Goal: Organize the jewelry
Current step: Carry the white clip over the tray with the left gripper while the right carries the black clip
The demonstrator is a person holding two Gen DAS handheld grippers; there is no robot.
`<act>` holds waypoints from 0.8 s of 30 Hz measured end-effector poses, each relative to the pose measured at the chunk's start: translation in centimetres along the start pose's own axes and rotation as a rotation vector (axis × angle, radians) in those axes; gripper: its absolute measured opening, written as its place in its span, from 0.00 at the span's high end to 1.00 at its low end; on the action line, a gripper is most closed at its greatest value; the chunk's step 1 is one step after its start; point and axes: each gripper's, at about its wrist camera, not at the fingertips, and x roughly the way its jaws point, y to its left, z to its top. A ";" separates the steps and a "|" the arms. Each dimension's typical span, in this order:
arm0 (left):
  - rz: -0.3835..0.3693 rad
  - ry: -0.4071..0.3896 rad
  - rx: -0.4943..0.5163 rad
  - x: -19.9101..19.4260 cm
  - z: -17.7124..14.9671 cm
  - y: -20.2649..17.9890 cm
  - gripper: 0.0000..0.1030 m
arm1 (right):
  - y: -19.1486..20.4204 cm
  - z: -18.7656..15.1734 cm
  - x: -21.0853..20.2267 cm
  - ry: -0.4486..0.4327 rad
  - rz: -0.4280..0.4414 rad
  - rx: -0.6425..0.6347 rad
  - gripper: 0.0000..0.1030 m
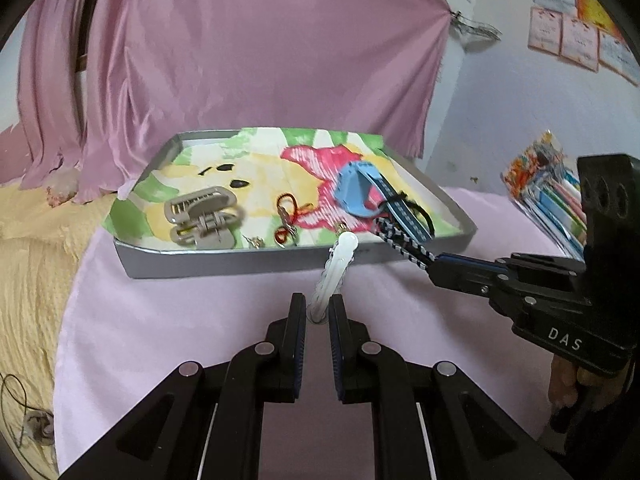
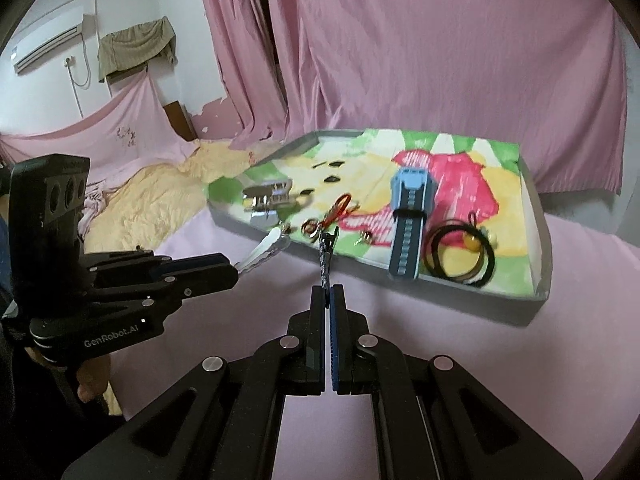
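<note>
Left wrist view: both grippers carrying clips toward the tray

Left gripper is pinching the white hair clip, right gripper is clamping the checkered clip; thin grips, either could be slipping out.

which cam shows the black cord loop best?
Right wrist: the black cord loop lies fully in view in the tray. Left wrist shows only a sliver behind the blue watch.

A bed covered by a pale pink sheet carries a shallow grey tray. A rumpled yellow blanket lies on the bed beside the sheet, left of the tray.
</note>
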 end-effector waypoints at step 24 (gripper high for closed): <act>0.090 0.068 -0.141 5.8 4.7 2.7 0.89 | -1.5 3.8 6.5 0.077 -0.114 0.064 0.98</act>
